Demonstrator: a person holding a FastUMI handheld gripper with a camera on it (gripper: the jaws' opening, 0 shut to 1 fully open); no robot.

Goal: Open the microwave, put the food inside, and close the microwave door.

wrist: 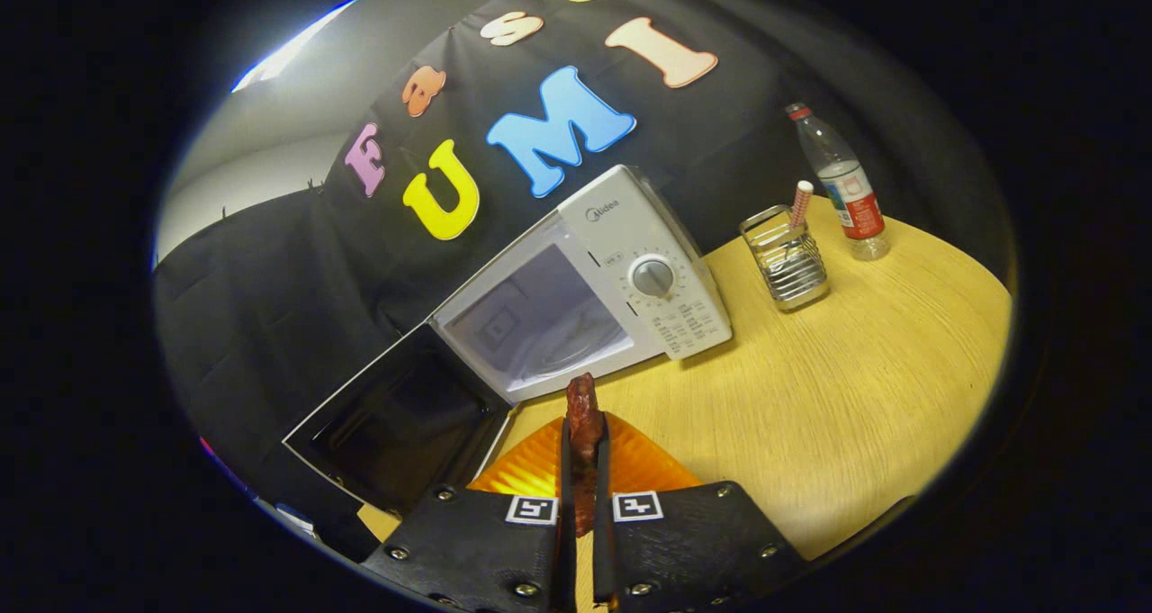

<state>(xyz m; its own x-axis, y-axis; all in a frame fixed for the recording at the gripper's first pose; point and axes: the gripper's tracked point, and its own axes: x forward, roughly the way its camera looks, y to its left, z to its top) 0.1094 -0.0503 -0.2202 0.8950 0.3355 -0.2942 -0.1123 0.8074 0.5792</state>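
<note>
Tongs clenched on a reddish-brown piece of food, held up over an orange plate on the desk. Just beyond, white microwave with door swung wide open.

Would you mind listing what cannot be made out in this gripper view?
- Food: the hand-held gripper is shut on it; the fingers hide its lower part.
- Orange plate: its near part lies under the fingers.
- Microwave: panel markings too small; cavity back too dim.
- Open door: its far corner is cut off.
</note>
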